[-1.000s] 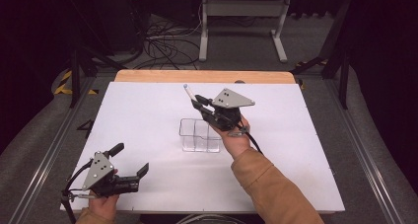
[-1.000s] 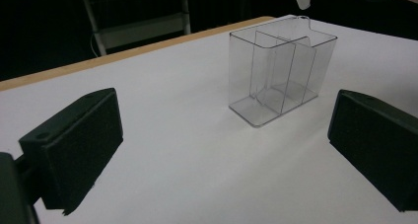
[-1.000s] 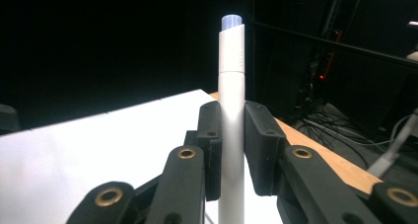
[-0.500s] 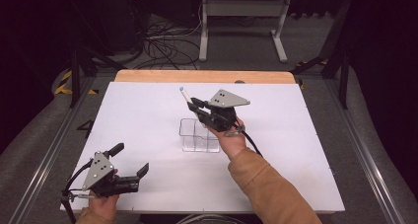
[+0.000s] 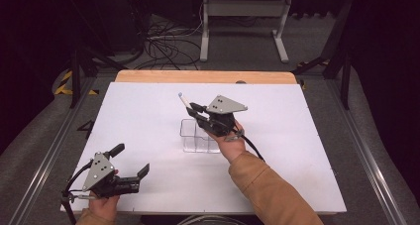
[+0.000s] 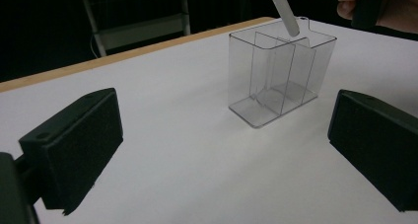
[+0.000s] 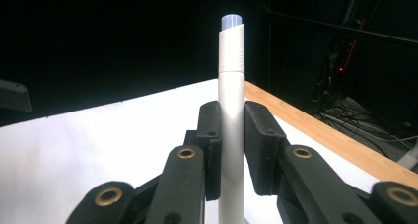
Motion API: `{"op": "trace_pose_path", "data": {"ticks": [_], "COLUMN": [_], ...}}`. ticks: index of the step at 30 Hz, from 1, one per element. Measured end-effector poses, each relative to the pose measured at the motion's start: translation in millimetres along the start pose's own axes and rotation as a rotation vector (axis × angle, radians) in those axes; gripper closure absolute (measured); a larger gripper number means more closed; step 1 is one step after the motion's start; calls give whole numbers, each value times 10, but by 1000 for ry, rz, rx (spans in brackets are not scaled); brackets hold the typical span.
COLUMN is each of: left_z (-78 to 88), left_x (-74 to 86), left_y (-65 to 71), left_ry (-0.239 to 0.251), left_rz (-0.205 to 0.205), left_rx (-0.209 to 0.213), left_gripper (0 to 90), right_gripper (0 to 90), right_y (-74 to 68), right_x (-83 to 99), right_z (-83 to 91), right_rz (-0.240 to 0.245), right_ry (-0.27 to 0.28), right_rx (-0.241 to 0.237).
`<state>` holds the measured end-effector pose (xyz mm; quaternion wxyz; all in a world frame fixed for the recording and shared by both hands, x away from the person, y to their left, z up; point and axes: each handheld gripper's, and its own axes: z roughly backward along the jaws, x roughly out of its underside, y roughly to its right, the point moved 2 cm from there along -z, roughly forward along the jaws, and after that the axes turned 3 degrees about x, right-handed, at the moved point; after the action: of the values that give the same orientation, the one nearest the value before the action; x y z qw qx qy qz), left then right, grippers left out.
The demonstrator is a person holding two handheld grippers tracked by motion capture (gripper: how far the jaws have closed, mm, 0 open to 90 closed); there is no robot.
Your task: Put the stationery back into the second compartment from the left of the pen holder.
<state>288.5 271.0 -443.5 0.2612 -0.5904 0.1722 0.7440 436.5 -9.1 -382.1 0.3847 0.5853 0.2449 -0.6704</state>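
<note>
1. White-topped bench (image 5: pixel 148 116) with a wooden far edge, set in a dark room; cables and a metal stand on the floor beyond.

2. Nearest to you: your left gripper (image 5: pixel 126 171), at the near left corner of the bench. Its jaws stand wide apart with nothing between them; in the left gripper view they frame the container from a distance. Idle for this step.

3. Mid-bench: clear plastic container (image 6: pixel 281 76), upright, open at the top, split by inner walls into compartments. It looks empty.

4. Just above and behind the container: your right gripper (image 5: pixel 193 111), jaws clenched on a white pen (image 7: pixel 231 110) with a pale blue tip. The pen sits lengthwise between the pads, tip pointing up and away from you. In the left gripper view its lower end hangs over the container's rim.

5. Step in hand, as judged: carrying the pen to the container for insertion; it is held, not yet placed.

6. Next move calls for: tilt the pen closer to upright, line its lower end over one compartment, lower it in, and only then release the jaws. Mind the thin dividers; a knock could tip the light container.
</note>
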Motion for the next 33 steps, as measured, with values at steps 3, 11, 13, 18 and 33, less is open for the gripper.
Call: {"op": "trace_pose_path", "data": {"ticks": [3, 11, 13, 18, 33], "left_z": [2, -1, -1, 1, -8], "left_x": [-1, -1, 0, -1, -1], "left_y": [-1, 0, 0, -1, 2], "left_ry": [0, 0, 0, 1, -2], "left_rz": [-1, 2, 2, 2, 1], "left_rx": [-1, 1, 1, 0, 1], "left_gripper": [11, 11, 11, 11, 11], "right_gripper": [782, 781, 781, 781, 540], "right_y": [-3, 4, 8, 6, -9], "right_x": [43, 142, 161, 215, 309], "right_z": [-15, -18, -13, 9, 83], "right_rz": [-12, -36, -40, -45, 35], "right_ry": [-6, -18, -24, -29, -64], "right_rx": [-10, -26, -26, -34, 25]}}
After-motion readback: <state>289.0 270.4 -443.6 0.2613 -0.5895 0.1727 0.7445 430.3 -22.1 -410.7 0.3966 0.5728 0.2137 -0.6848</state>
